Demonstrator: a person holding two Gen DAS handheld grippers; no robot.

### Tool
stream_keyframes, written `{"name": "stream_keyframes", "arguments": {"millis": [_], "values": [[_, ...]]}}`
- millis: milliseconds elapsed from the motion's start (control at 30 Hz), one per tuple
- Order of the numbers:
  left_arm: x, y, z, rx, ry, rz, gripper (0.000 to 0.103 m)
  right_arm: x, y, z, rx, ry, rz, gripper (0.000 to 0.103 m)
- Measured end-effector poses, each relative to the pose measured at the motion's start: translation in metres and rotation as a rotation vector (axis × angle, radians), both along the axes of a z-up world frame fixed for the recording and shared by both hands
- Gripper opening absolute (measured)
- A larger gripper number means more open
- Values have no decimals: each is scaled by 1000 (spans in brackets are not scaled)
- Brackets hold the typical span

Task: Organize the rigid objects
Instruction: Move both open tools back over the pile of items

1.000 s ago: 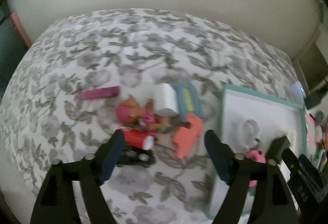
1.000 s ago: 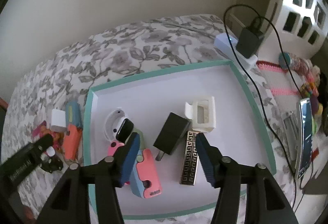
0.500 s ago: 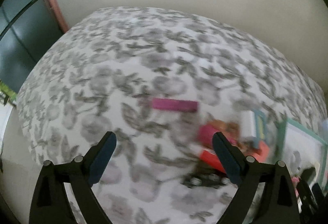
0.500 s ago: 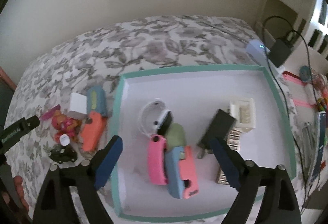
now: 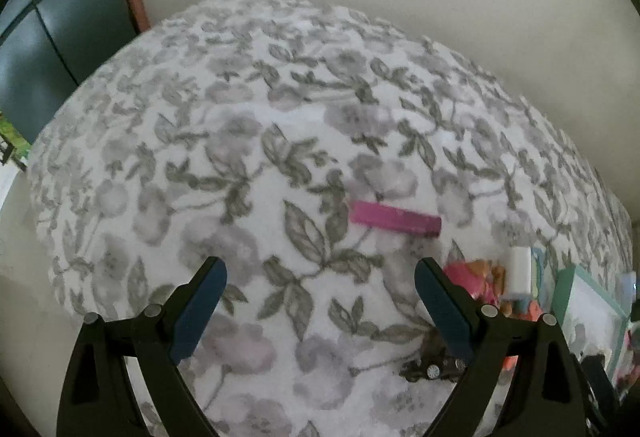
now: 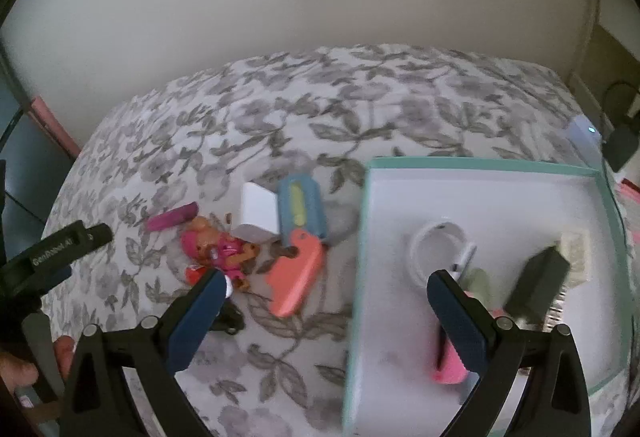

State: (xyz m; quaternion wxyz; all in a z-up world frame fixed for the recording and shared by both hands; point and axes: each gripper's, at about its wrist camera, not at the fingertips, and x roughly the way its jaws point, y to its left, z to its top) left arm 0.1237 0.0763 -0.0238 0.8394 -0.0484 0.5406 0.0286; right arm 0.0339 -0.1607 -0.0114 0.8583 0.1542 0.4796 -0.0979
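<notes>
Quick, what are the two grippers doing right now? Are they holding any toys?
Left gripper: open, holding nothing, only the flowered bedspread between its fingers.
Right gripper: jaws opening wide, holding nothing.

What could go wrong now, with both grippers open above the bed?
1. The loose items crowd together: the toy figure touches the white block, so a grab may disturb neighbours.
2. The right gripper, whose jaws are opening, straddles the tray's rim and might knock it.
3. The soft floral bedspread may let things tip.

Home bedroom: floral bedspread [image 5: 280, 157], scattered toys [image 6: 216, 249]
</notes>
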Motion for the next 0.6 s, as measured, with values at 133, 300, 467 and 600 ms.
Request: {"name": "stream_keyframes", "arguments": {"millis": [133,300,467,600], "values": [[0,-14,-10,-22,53,-58,95,9,6,-8,3,19,10,102],[-4,-35,-19,-57,100,-123,95,12,0,-17,4,40,-10,102],[-7,-48,-23,-70,130,-160,95,8,-14,-16,-4,41,-58,102],[-11,-61,-27,-71,159,-201,95,5,-24,-15,-10,44,-95,102]]}}
